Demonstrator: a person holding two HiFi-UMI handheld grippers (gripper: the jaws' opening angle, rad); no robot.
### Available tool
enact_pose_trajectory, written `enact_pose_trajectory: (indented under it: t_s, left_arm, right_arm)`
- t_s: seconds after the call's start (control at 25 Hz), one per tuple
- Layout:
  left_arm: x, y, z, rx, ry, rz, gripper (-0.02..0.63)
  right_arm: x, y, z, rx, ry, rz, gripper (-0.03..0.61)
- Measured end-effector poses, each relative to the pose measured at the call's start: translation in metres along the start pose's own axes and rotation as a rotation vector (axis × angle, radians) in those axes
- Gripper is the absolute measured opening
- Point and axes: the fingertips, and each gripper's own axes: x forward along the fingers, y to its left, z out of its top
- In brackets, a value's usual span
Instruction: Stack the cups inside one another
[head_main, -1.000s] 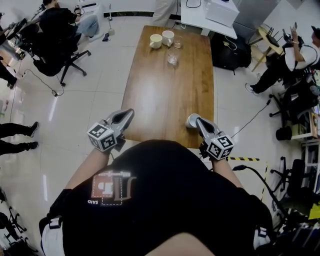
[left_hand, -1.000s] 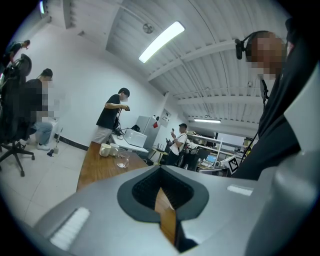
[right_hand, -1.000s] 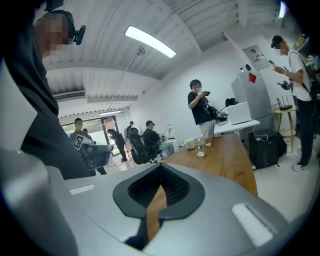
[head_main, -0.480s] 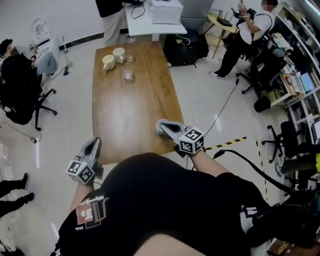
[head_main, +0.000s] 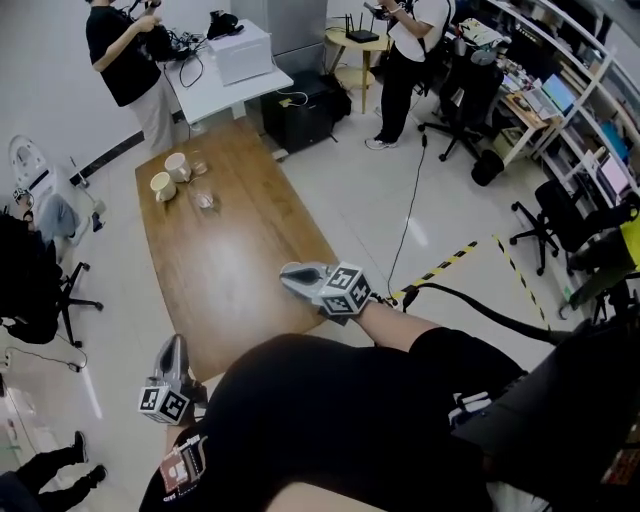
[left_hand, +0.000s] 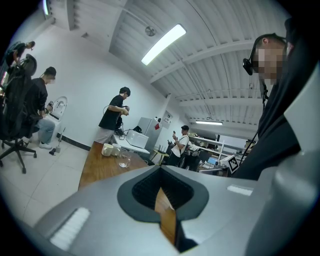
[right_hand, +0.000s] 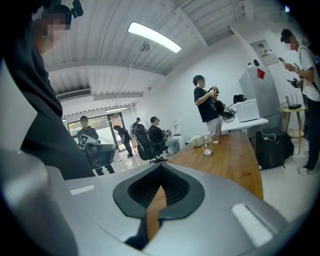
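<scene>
At the far end of the long wooden table stand a cream mug, a white mug and two clear glass cups, close together. They show small in the left gripper view, the mugs behind a glass, and in the right gripper view as mugs and a glass. My left gripper hangs off the table's near left corner, shut and empty. Over the near right edge my right gripper is shut too, with nothing in it. Both are far from the cups.
A white desk with a box stands past the table's far end, with people standing by it. An office chair is at the left. A black-and-yellow tape strip and a cable lie on the floor at the right.
The head view has swung, so the table now runs toward the upper left. Both grippers stay shut at the table's near end, hardly moved.
</scene>
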Motion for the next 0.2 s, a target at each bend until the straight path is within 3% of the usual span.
enact_pose_trajectory:
  t_s: [0.2]
  left_arm:
    - [-0.0012, -0.0047, -0.0032, -0.006, -0.006, -0.001, -0.005]
  right_arm:
    - [-0.0051, 0.0016, 0.0000, -0.008, 0.003, 0.002, 0.012]
